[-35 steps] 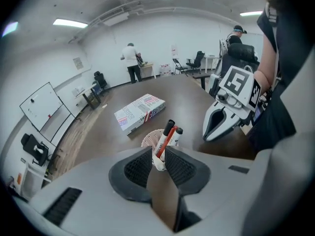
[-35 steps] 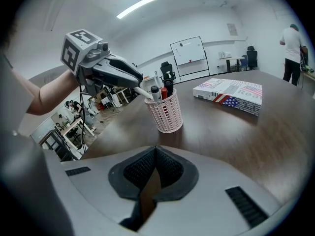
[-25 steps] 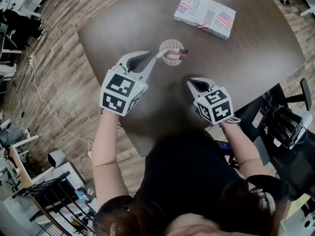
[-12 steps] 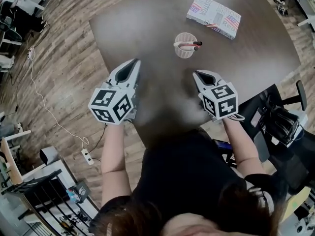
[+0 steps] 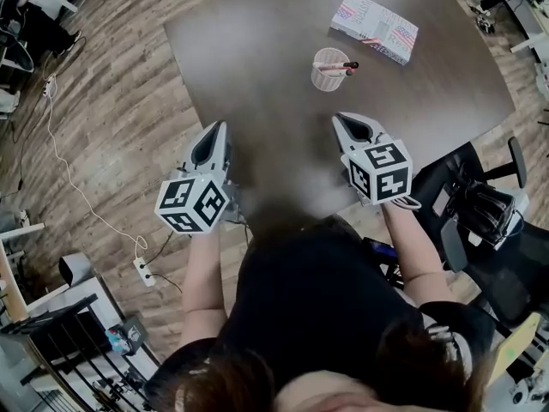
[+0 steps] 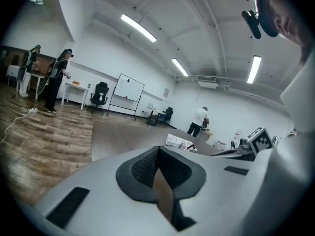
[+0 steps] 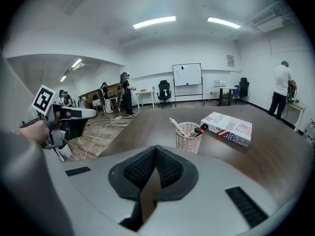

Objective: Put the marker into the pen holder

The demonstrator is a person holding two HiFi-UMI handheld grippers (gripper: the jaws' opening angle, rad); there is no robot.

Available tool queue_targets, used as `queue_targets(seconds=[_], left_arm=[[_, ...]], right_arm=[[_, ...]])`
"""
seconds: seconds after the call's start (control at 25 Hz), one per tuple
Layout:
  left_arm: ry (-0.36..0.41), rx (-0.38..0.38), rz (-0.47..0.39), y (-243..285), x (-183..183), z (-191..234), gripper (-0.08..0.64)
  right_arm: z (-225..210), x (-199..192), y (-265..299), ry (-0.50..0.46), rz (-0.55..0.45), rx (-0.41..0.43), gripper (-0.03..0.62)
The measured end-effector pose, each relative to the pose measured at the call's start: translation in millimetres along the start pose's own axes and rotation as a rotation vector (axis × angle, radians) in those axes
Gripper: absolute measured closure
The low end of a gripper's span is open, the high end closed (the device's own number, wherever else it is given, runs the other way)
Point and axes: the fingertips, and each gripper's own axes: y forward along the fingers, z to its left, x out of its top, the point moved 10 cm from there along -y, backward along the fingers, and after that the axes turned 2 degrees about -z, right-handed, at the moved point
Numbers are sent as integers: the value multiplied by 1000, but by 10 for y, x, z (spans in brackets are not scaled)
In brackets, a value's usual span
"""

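The pink mesh pen holder (image 5: 329, 77) stands on the dark table (image 5: 257, 50) with a white marker (image 5: 334, 65) leaning across its rim. The right gripper view shows the holder (image 7: 188, 137) ahead, the dark-capped marker (image 7: 199, 129) in it and a white pen (image 7: 175, 126) beside that. My left gripper (image 5: 220, 127) hangs over the table's near left edge, well back from the holder; its jaws have just been closing and are shut with nothing between them. My right gripper (image 5: 337, 118) is shut and empty, short of the holder.
A book with a flag cover (image 5: 375, 27) lies beyond the holder; it also shows in the right gripper view (image 7: 230, 128). A wooden floor with a cable (image 5: 60, 153) lies left of the table, and an office chair (image 5: 485, 209) stands at the right. Several people stand far off.
My left gripper has drawn back from the pen holder to the table's near left edge, leaving the marker in the holder, and its jaws have shut. The right gripper has shifted a little.
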Motion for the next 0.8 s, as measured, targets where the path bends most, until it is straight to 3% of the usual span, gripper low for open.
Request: queue_targets(seconds=[0.8], left_arm=[[-14, 80, 14, -468, -148, 251, 532]], right_arm=[[328, 53, -124, 8, -52, -27, 577]])
